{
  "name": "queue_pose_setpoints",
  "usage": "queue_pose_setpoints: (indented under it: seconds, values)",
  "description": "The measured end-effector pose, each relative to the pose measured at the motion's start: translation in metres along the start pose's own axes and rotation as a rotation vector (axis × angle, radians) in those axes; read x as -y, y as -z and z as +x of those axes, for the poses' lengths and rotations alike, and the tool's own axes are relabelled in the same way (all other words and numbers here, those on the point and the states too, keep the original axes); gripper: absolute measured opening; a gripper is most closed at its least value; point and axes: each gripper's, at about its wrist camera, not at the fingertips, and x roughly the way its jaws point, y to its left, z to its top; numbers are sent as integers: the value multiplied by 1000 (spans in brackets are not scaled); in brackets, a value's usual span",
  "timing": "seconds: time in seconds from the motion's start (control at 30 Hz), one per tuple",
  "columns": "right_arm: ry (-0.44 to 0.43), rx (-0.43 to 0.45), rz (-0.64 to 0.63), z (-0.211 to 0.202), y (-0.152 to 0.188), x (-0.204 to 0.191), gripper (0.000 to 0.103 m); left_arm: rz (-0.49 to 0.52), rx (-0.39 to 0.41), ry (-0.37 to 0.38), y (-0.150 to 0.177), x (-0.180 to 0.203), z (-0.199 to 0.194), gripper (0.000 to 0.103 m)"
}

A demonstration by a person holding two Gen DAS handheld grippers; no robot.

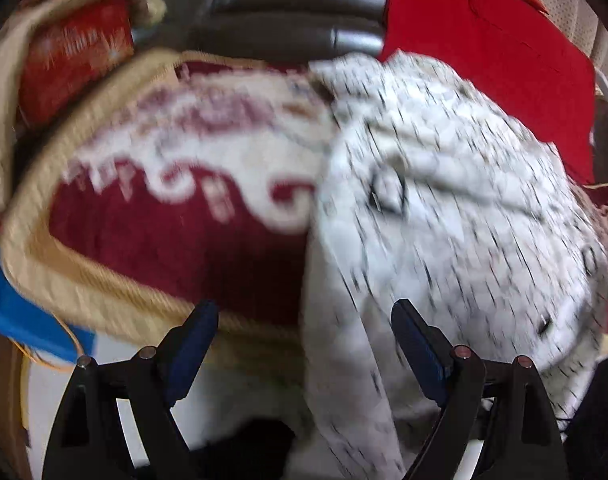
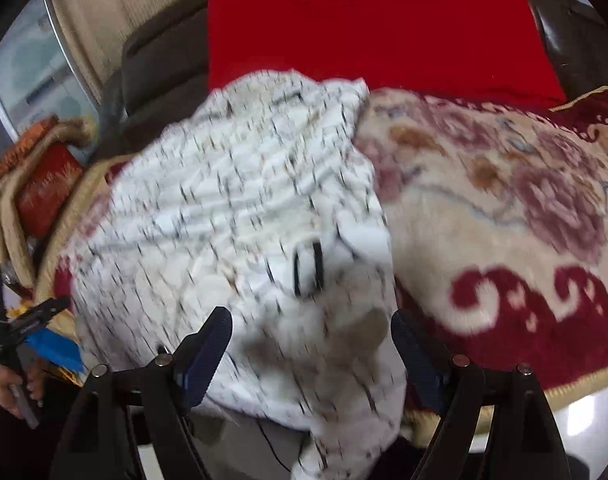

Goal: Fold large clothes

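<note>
From the left wrist, the white speckled garment (image 1: 444, 208) lay bunched on the red patterned blanket (image 1: 175, 232) — partly gathered, no neat fold yet, so most of the folding looked left to do. The left claw (image 1: 304, 344) pointed steeply down at the garment's near edge, jaws wide, gripping nothing.

From the right wrist, the same garment (image 2: 243, 220) spilled over the blanket's (image 2: 504, 208) front edge. The right claw (image 2: 312, 352) hung tilted down over it — jaws spread, pads clear of the cloth.

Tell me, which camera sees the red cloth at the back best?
The right wrist view: the red cloth fills the top middle there, broad and almost whole behind the white garment. The left wrist view shows it only at the upper right, cut off by the picture's edge.
</note>
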Motion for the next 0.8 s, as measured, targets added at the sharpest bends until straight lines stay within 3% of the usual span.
queue_pose_setpoints:
  seconds: [0.03, 0.3, 0.5, 0.53, 0.6, 0.67, 0.7, 0.73, 0.77, 0.8]
  values:
    - [14, -20, -8, 2, 4, -1, 85, 4, -32, 25, 8, 3, 5, 89]
    - [82, -171, 44, 14, 43, 19, 85, 64, -137, -9, 33, 25, 33, 89]
    - [47, -272, 117, 38, 75, 30, 85, 58, -203, 22, 45, 27, 52, 86]
    - [46, -281, 122, 42, 77, 29, 85, 53, -206, 29, 46, 27, 54, 82]
    - [50, -309, 135, 58, 84, 27, 85, 45, -231, 59, 48, 26, 59, 42]
    - [105, -314, 141, 71, 90, 27, 83, 36, -254, 83, 51, 25, 65, 30]
    - [113, -322, 139, 75, 92, 26, 72, 32, -261, 86, 51, 24, 66, 19]
    - [112, -330, 136, 77, 93, 26, 58, 25, -261, 97, 51, 22, 67, 16]
    - [117, -342, 116, 77, 94, 26, 23, 16, -257, 110, 50, 21, 66, 11]
    - [119, -337, 105, 73, 94, 26, 15, 8, -252, 124, 49, 18, 64, 8]
